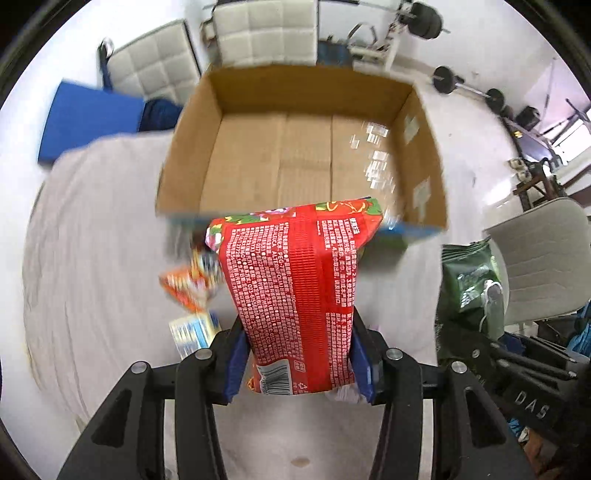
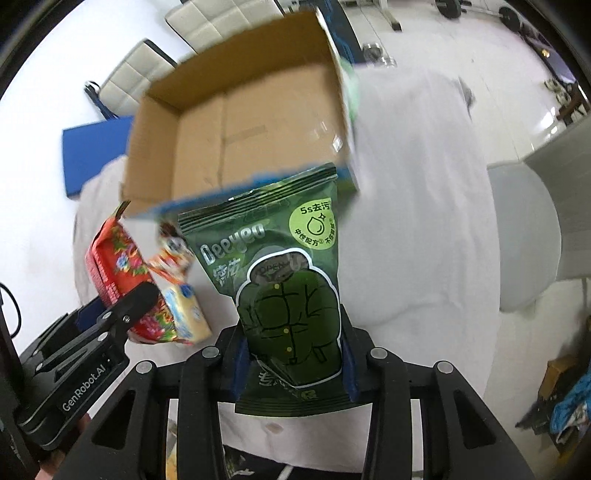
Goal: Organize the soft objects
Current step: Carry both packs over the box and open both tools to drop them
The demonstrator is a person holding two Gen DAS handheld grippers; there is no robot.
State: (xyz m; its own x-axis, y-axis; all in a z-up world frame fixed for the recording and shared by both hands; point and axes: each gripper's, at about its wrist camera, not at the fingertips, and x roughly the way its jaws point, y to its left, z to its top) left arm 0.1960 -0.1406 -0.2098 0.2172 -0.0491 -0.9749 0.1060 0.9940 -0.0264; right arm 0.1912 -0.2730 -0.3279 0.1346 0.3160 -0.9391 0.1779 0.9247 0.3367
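Observation:
My left gripper is shut on a red soft pack with white print, held above the cloth-covered table, its top end near the front rim of an open cardboard box. My right gripper is shut on a green soft pack, also held just in front of the box. In the right wrist view the red pack and the left gripper show at the left. The green pack shows at the right of the left wrist view. The box looks empty inside.
An orange snack bag and a pale blue-yellow pack lie on the white cloth in front of the box. White padded chairs, a blue mat and barbells stand beyond. A grey chair is at right.

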